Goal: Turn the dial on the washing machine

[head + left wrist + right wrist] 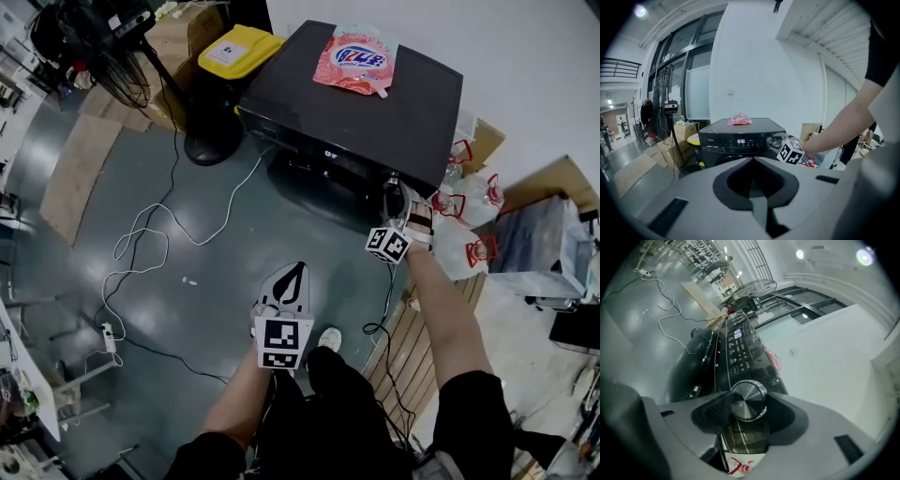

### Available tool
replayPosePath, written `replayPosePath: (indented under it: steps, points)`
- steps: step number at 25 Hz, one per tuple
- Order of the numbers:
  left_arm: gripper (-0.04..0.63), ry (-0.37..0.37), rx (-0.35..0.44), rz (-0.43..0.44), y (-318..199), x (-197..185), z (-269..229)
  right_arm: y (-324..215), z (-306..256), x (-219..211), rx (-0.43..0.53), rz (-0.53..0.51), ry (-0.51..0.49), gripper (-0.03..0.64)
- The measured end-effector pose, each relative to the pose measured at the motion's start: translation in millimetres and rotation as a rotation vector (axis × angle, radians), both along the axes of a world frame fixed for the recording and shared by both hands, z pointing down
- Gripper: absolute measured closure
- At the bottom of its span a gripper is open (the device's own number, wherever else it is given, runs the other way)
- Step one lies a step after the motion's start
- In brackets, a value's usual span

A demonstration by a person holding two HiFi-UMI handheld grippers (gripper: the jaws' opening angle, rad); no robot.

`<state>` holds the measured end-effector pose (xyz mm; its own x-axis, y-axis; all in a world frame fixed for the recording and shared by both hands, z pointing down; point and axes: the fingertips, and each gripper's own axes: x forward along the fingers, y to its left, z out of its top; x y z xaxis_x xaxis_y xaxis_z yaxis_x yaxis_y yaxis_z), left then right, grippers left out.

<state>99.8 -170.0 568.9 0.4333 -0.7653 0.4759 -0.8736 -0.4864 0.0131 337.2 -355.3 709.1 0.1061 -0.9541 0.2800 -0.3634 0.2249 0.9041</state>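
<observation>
The right gripper (749, 405) is clamped on the dial (748, 399), one pad on each side of the metal knob at the right end of the washer's (375, 103) front panel. The step in hand looks like the turn itself. It is best done by rolling the wrist about the dial's own axis, squeezing evenly so the pads don't slip on the smooth rim, with no sideways push. The display (740, 141) should show when to stop. The left gripper (752, 161) hangs well apart from the washer, jaws together and empty.

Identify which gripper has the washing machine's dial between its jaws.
The right gripper: its jaws clamp the silver dial. The left gripper hangs back, shut and empty.
</observation>
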Motion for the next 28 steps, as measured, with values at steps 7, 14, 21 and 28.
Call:
replayPosePath:
  steps: [7, 14, 21, 28]
  points:
    - [0.583, -0.015, -0.001, 0.018, 2, 2, -3, 4, -1, -2, 0.05, 0.101, -0.169, 0.383]
    - [0.583, -0.016, 0.003, 0.047, -1, 20, -6, 4, 1, 4, 0.052, 0.122, -0.201, 0.382]
    - [0.583, -0.018, 0.009, 0.056, -6, 23, -8, 2, 0, 3, 0.061, 0.144, -0.23, 0.38]
    - [0.583, -0.019, 0.002, 0.037, -7, 19, -4, 2, -1, 5, 0.06, 0.167, -0.255, 0.38]
